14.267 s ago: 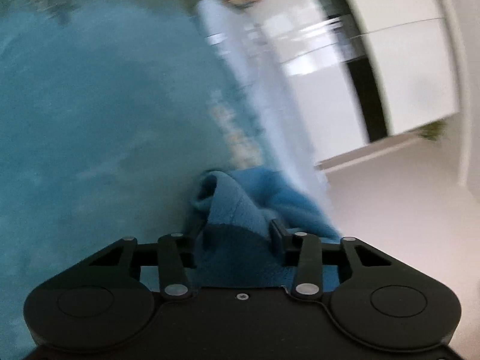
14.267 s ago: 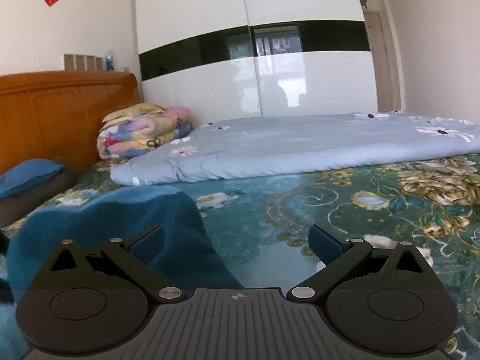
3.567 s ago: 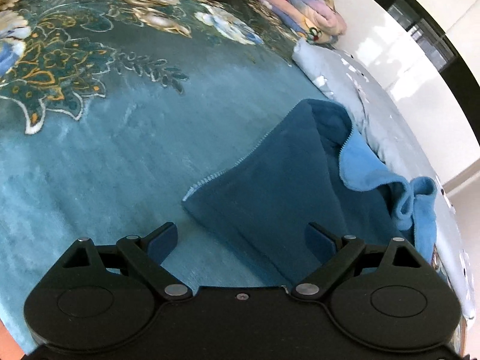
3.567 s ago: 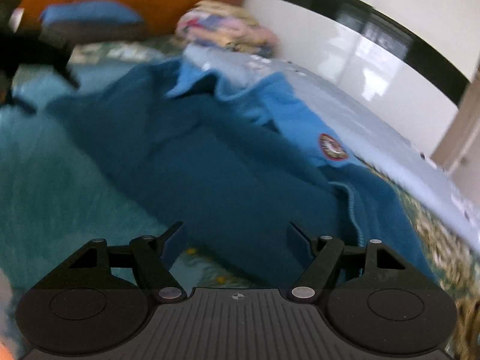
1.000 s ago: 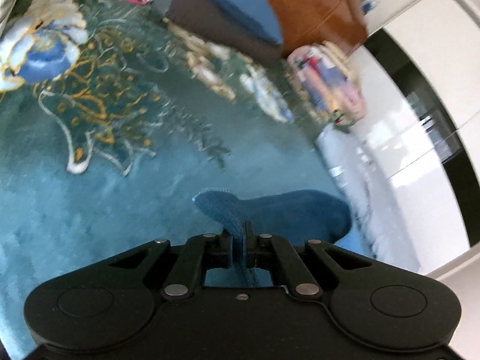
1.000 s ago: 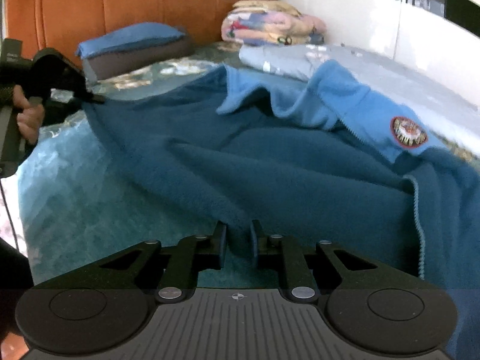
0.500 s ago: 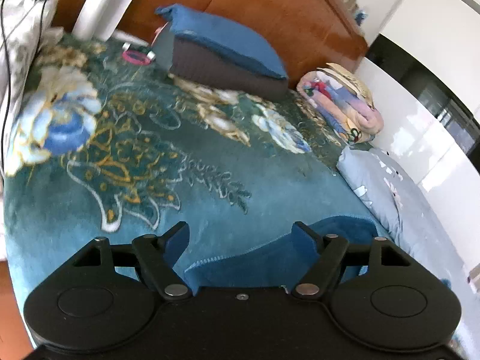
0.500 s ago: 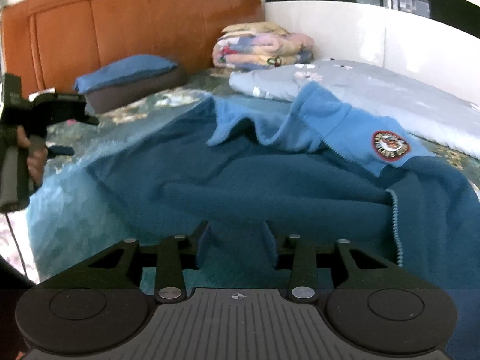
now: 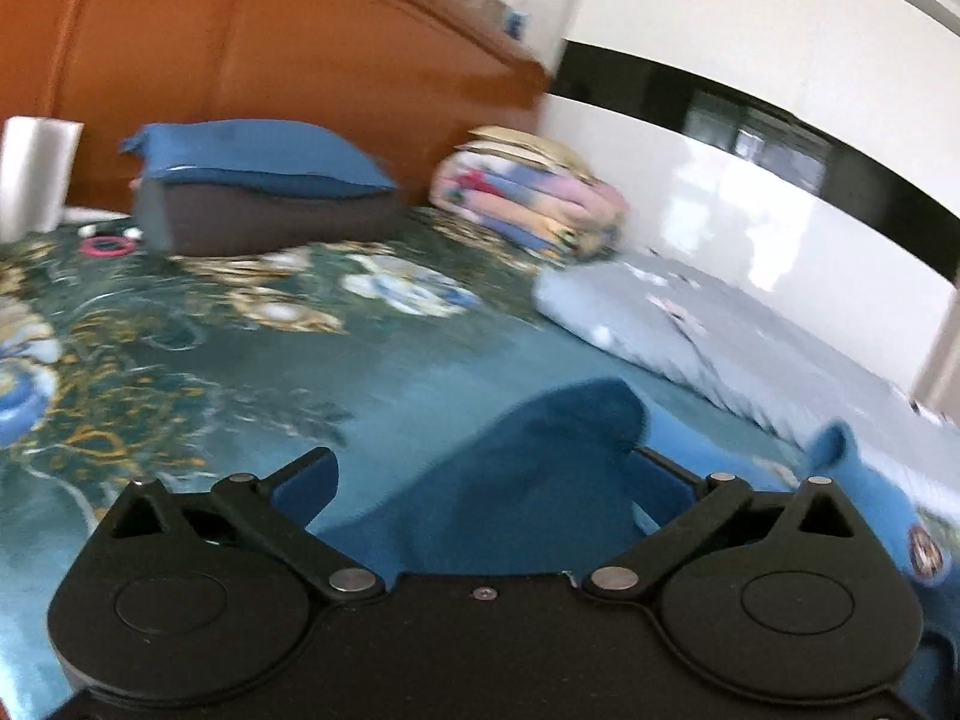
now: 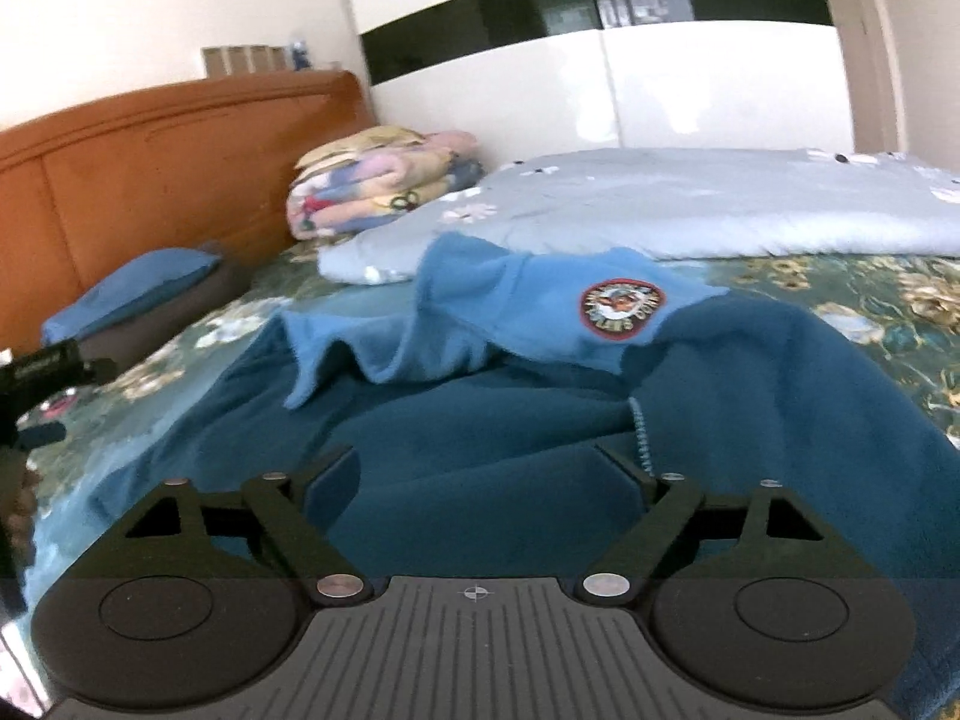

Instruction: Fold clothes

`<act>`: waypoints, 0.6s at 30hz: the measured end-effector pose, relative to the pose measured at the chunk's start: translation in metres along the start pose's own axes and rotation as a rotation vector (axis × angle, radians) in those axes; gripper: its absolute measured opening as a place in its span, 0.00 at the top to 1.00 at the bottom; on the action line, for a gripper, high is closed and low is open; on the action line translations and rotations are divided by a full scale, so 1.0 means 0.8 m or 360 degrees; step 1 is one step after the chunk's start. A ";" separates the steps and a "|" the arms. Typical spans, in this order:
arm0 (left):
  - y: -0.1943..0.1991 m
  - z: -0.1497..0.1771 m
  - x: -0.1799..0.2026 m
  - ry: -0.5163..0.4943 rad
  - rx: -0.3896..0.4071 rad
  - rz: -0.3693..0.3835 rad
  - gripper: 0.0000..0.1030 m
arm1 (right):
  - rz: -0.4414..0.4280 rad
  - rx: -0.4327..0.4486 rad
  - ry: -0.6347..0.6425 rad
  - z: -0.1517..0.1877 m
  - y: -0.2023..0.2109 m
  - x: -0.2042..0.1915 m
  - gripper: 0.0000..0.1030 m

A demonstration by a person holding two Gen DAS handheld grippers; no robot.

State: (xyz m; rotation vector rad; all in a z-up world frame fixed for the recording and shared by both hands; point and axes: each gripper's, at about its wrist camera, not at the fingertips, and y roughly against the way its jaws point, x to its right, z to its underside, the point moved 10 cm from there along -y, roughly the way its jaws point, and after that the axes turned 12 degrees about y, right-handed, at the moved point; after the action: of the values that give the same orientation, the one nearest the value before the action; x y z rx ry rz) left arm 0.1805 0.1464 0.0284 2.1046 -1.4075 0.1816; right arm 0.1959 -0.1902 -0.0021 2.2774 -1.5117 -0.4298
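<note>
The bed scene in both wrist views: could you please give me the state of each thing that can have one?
Blue fleece jacket: spread on the bed, partly folded, lighter lining turned up, not gripped.
Left hand-held gripper: open, jaws just opened, fleece lying between them.
Right hand-held gripper: open, jaws just opened, over the jacket.
Colourful blanket: folded, by the headboard.
Light blue quilt: folded flat along the bed.

Blue fleece jacket [image 10: 540,438] lies rumpled, badge up.

Soft daylight filled both views, glaring off the glossy white wardrobe [image 9: 750,228], while motion blur smeared the left wrist view's bedspread [image 9: 180,324] and headboard [image 9: 252,48], and fisheye distortion bowed the edges of each frame.
</note>
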 end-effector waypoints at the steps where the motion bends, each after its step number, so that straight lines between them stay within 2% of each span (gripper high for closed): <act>1: -0.003 0.005 0.008 -0.0057 -0.0007 0.0027 0.02 | 0.0006 0.0003 0.0008 0.000 -0.003 0.001 0.14; 4: -0.011 0.022 0.028 -0.0261 -0.0043 0.0060 0.02 | 0.0030 0.0022 0.0023 -0.003 -0.009 0.004 0.10; 12: -0.054 0.048 0.079 -0.0499 -0.0240 0.0114 0.02 | 0.0094 0.0047 -0.0054 -0.010 -0.013 0.034 0.10; 16: -0.091 0.066 0.125 -0.0824 -0.0364 0.0137 0.02 | 0.0143 0.0043 -0.0019 -0.028 -0.015 0.050 0.10; 18: -0.106 0.075 0.148 -0.1010 -0.0395 0.0154 0.02 | 0.0147 -0.0012 0.0046 -0.042 -0.026 0.057 0.10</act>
State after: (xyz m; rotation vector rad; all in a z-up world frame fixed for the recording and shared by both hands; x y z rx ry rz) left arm 0.2939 0.0414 -0.0044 1.9630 -1.7725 -0.6464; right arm 0.2451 -0.2201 0.0154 2.1880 -1.5908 -0.3746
